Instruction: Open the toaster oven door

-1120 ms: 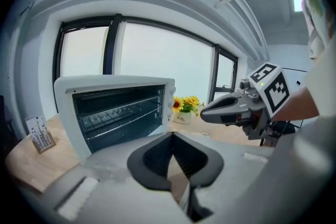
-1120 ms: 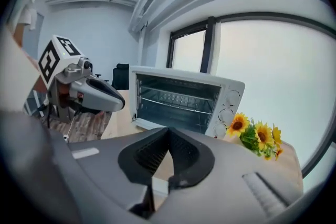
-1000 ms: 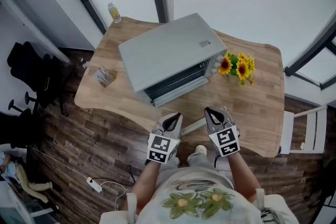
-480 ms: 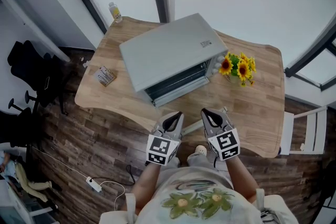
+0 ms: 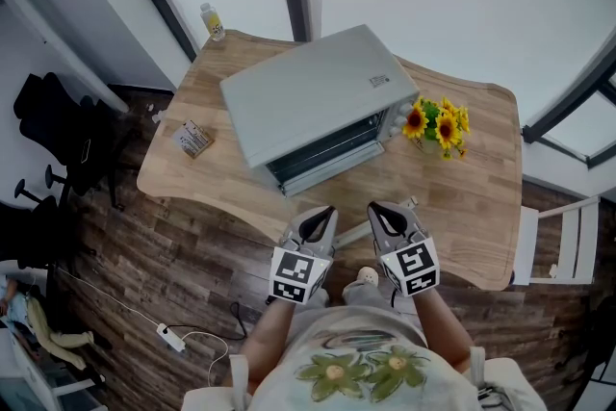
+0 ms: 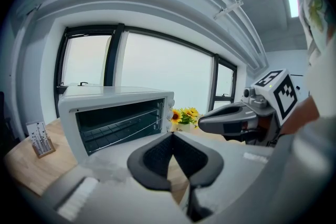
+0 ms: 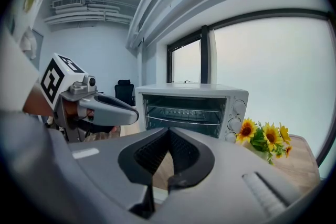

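Note:
A white toaster oven (image 5: 313, 96) stands on the wooden table (image 5: 462, 197), its door down and the dark cavity with wire racks (image 6: 118, 124) showing; the cavity also faces the right gripper view (image 7: 184, 107). Both grippers hang side by side off the table's near edge, a short way in front of the oven. My left gripper (image 5: 318, 219) is shut with nothing between its pads (image 6: 160, 152). My right gripper (image 5: 385, 215) is shut and empty too, its pads (image 7: 181, 150) closed together. Each gripper shows in the other's view: the right gripper (image 6: 236, 119), the left gripper (image 7: 102, 107).
A vase of sunflowers (image 5: 435, 123) stands right of the oven. A small card holder (image 5: 192, 140) sits on the table's left part and a bottle (image 5: 207, 22) at its back left corner. A white chair (image 5: 568, 241) is at the right, black chairs (image 5: 53, 140) at the left.
The right gripper has drifted slightly left, closer to the left gripper. The oven and the left gripper have barely moved.

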Demonstrator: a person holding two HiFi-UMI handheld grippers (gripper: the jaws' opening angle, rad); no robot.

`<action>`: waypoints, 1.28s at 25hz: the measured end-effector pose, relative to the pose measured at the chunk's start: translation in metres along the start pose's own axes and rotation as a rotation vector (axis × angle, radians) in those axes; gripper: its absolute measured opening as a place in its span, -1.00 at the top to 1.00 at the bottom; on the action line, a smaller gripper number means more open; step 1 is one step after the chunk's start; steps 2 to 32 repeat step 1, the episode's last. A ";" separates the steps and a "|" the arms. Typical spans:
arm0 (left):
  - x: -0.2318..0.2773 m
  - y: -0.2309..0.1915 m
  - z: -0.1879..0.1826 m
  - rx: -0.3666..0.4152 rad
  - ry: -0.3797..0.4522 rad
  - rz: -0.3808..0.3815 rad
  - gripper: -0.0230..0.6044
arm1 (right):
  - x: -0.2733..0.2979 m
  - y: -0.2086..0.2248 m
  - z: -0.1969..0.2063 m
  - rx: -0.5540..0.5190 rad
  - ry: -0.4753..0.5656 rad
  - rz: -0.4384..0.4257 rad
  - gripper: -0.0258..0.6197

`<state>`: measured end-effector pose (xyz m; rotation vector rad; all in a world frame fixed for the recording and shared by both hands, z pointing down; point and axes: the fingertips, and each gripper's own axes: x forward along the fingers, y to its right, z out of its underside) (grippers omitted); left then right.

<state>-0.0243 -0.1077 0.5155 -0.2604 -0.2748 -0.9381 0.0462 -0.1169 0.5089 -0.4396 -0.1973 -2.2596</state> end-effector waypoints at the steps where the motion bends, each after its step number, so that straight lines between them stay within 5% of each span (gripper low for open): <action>1: 0.000 0.000 0.002 -0.001 -0.005 0.000 0.92 | 0.000 -0.001 0.000 0.001 0.000 -0.002 0.92; 32: 0.000 0.000 0.002 -0.001 -0.005 0.000 0.92 | 0.000 -0.001 0.000 0.001 0.000 -0.002 0.92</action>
